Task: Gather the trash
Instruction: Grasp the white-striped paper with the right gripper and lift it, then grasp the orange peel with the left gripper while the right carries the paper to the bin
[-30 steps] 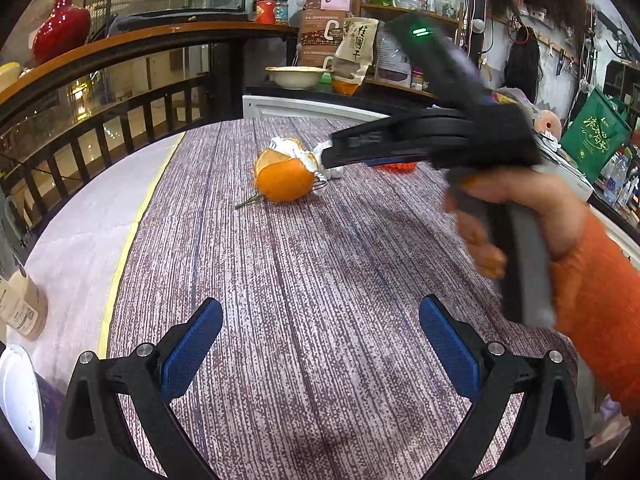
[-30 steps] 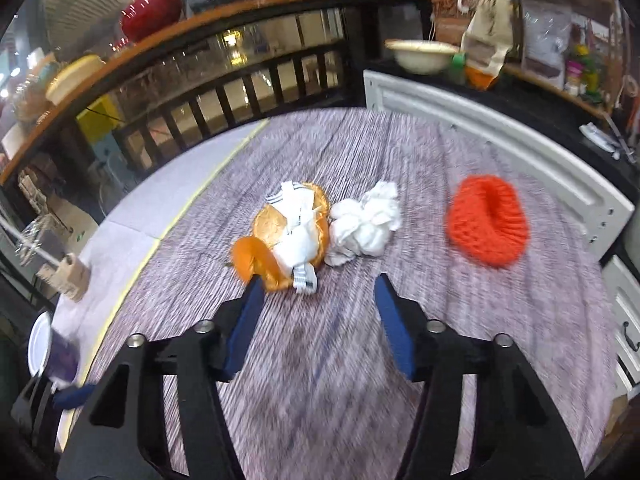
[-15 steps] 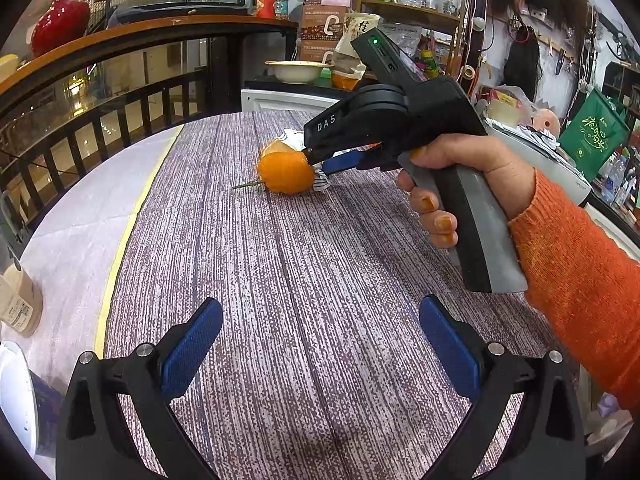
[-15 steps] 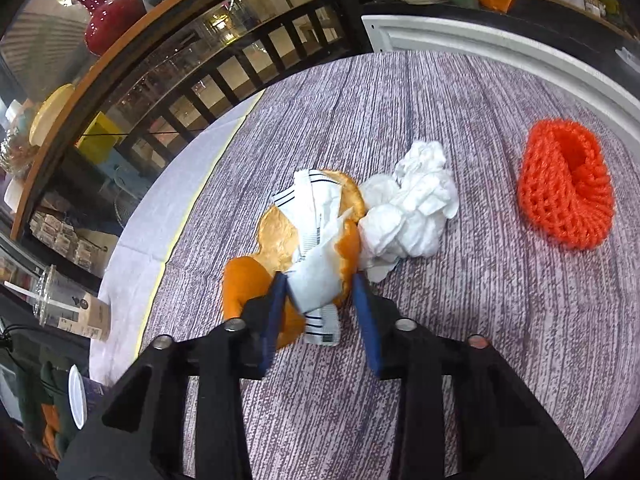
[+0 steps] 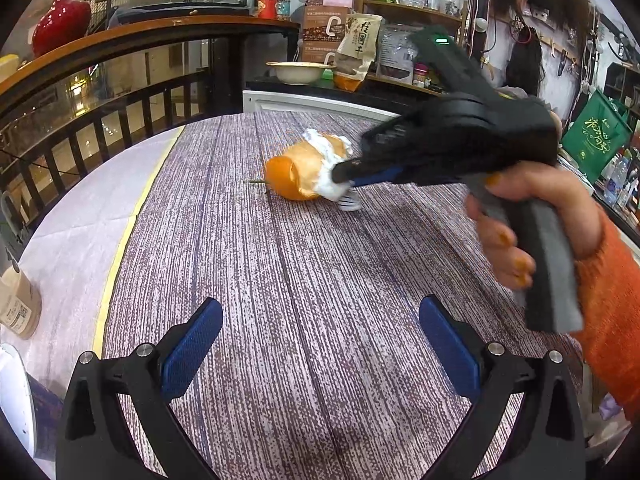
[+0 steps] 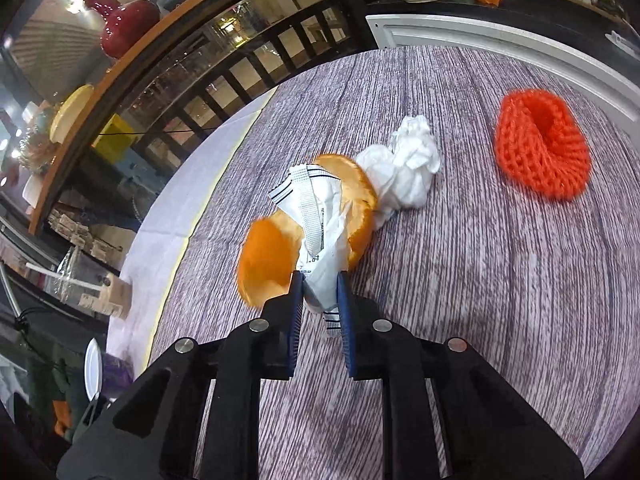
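Observation:
An orange peel (image 6: 264,264) lies on the purple-grey table with a white striped wrapper (image 6: 316,236) draped over it. My right gripper (image 6: 320,296) is shut on the wrapper's lower end, its blue pads pressing both sides. The left wrist view shows the same peel (image 5: 296,174) and wrapper (image 5: 330,184) with the right gripper (image 5: 344,176) at them, held by a hand in an orange sleeve. A crumpled white tissue (image 6: 408,172) lies just behind the peel. An orange foam net (image 6: 540,152) sits to the right. My left gripper (image 5: 320,344) hangs open over bare table, nearer the front.
A paper cup (image 5: 16,304) and a white lid (image 5: 12,396) stand at the left on the pale cloth (image 5: 72,248). A dark wooden railing (image 5: 100,120) curves behind the table. At the back, a white bowl (image 5: 298,72) and snack bags sit on a counter.
The right gripper closed from open around the trash to shut on the white wrapper. The peel has shifted and tipped a little. The left gripper kept still.

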